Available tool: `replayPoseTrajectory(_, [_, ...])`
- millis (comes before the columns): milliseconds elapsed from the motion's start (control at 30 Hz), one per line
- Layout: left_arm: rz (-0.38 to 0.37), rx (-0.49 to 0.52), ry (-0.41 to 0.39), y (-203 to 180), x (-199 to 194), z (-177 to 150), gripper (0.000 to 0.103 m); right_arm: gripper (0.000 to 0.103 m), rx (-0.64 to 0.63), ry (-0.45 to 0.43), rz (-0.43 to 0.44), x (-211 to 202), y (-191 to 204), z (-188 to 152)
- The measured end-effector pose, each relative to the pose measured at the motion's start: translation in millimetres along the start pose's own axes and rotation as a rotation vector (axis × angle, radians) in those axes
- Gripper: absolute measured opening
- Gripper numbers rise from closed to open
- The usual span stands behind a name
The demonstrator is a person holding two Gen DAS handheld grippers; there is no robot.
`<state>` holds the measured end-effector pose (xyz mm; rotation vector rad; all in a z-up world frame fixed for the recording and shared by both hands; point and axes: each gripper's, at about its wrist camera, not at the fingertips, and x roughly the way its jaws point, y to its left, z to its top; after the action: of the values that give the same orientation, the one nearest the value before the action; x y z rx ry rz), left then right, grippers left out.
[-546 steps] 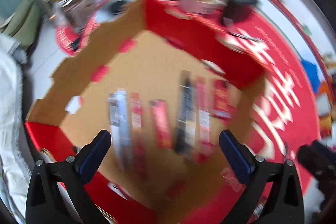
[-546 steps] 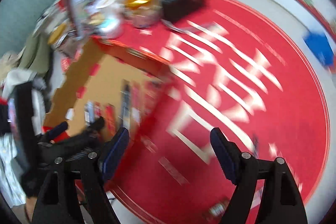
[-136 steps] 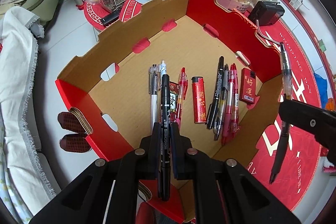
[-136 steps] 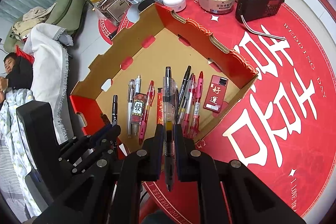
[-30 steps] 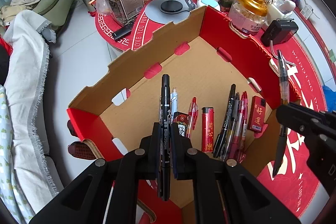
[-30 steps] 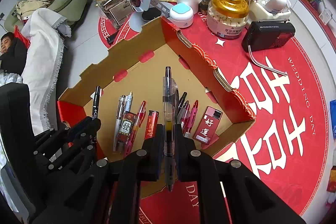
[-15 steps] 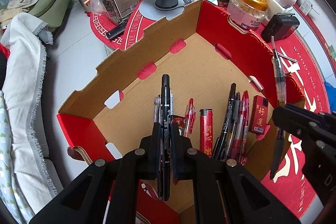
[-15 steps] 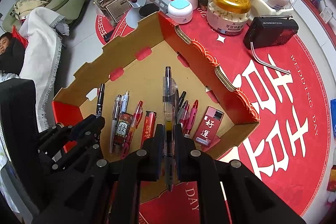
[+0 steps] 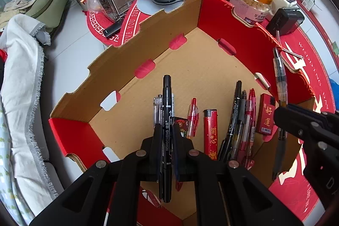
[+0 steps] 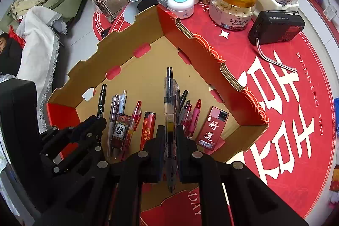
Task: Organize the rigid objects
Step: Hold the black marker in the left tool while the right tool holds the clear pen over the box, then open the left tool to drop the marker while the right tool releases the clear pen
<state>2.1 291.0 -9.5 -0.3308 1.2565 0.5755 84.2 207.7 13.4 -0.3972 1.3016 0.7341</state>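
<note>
In the left wrist view, our left hand-held gripper is squeezed tight on a black marker, held above the cardboard box so we can set it down next to the other pens. The pens and lighters lie side by side in a neat row near the box's front edge. In the right wrist view, our right hand-held gripper is clamped on a clear pen, also over the box, which sits at the left edge of the bench. We think both pens go into the row next.
</note>
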Motion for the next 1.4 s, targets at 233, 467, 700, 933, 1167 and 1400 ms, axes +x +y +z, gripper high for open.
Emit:
replayPoseTrajectory(233, [0.001, 0.006, 0.006, -1.8, 6.1, 2.0, 0.009, 0.011, 0.008, 0.007, -0.006, 4.5, -1.8, 0.4])
replayPoseTrajectory(467, [-0.002, 0.008, 0.01, -2.1, 10.2, 2.7, 0.009, 0.011, 0.009, 0.012, -0.008, 8.5, -0.8, 0.4])
replayPoseTrajectory(700, [-0.003, 0.016, 0.018, -1.9, 14.4, 2.7, 0.009, 0.011, 0.015, 0.022, -0.011, 13.0, -0.9, -1.0])
replayPoseTrajectory(933, [0.001, 0.024, 0.034, -2.1, 20.0, 0.5, 0.009, 0.011, 0.018, 0.032, -0.022, 17.3, -1.8, -2.7])
replayPoseTrajectory(1167, [0.004, 0.043, 0.039, -3.7, 25.6, -0.2, 0.01, 0.011, 0.023, 0.049, -0.039, 24.9, -2.6, -5.6])
replayPoseTrajectory(1400, [0.007, 0.042, 0.0, 0.4, 25.8, -4.5, 0.091, 0.018, 0.027, 0.053, -0.054, 25.1, -4.2, -8.8])
